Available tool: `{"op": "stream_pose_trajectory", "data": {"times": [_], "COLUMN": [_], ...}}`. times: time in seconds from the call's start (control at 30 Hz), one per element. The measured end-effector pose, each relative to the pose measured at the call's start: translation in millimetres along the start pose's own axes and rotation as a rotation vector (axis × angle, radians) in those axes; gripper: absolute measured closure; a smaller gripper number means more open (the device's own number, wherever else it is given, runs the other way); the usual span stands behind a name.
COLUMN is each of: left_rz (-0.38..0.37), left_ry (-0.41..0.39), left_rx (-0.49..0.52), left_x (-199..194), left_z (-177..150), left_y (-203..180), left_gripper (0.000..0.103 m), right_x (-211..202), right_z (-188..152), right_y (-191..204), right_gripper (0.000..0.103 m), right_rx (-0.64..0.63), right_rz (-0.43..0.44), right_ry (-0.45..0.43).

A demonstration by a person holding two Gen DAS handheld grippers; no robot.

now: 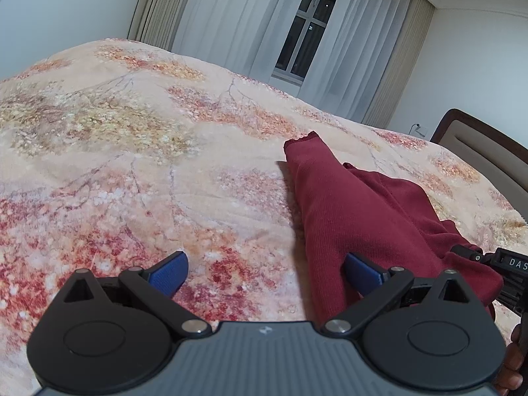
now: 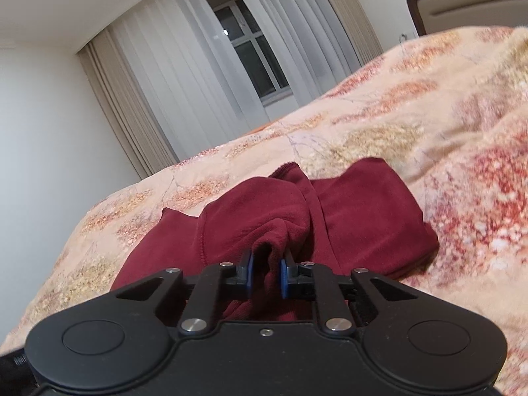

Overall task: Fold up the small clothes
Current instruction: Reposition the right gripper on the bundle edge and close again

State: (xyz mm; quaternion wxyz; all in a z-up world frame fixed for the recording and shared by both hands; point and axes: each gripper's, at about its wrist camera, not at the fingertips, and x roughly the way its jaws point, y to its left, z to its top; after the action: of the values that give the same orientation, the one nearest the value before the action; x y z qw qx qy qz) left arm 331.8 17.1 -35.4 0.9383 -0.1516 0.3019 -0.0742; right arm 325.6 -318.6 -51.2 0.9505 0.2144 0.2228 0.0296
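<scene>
While my right gripper point(image 2: 266, 272) clenches a bunched fold of the maroon garment point(image 2: 280, 217) on the floral bedspread point(image 2: 429, 105), my left gripper point(image 1: 264, 272) hangs spread wide, grasping nothing.

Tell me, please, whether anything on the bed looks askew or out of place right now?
Only the maroon garment looks untidy: it lies bunched and creased on the floral bedspread, one narrow end sticking out toward the window. The right tool pinches a fold of it; the left tool is open. Nothing looks damaged.
</scene>
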Motion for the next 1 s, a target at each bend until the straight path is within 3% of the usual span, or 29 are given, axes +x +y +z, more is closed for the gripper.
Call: {"op": "stream_pose_trajectory", "data": {"times": [0.27, 0.47, 0.63, 0.83, 1.0], "left_rz": [0.004, -0.007, -0.032, -0.022, -0.047], "left_ry": [0.021, 0.035, 0.029, 0.080, 0.110], "left_rx": [0.010, 0.036, 0.103, 0.186, 0.115], "left_x": [9.5, 18.3, 25.1, 48.0, 53.6], "left_z": [20.4, 34.2, 45.5, 33.4, 24.9], "left_y": [-14.2, -34.4, -65.9, -90.6, -79.8], "left_gripper": [0.000, 0.000, 0.000, 0.000, 0.000], "right_x": [1.7, -13.3, -29.6, -13.4, -13.6], "right_z": [0.0, 12.3, 21.0, 10.3, 5.0], "right_y": [1.6, 4.0, -13.8, -49.2, -54.3], "right_gripper": [0.088, 0.090, 0.090, 0.089, 0.083], "right_rx": [-0.053, -0.154, -0.191, -0.150, -0.136], "right_rz": [-0.001, -0.023, -0.124, -0.200, -0.186], "right_ry": [-0.003, -0.110, -0.201, -0.097, -0.086]}}
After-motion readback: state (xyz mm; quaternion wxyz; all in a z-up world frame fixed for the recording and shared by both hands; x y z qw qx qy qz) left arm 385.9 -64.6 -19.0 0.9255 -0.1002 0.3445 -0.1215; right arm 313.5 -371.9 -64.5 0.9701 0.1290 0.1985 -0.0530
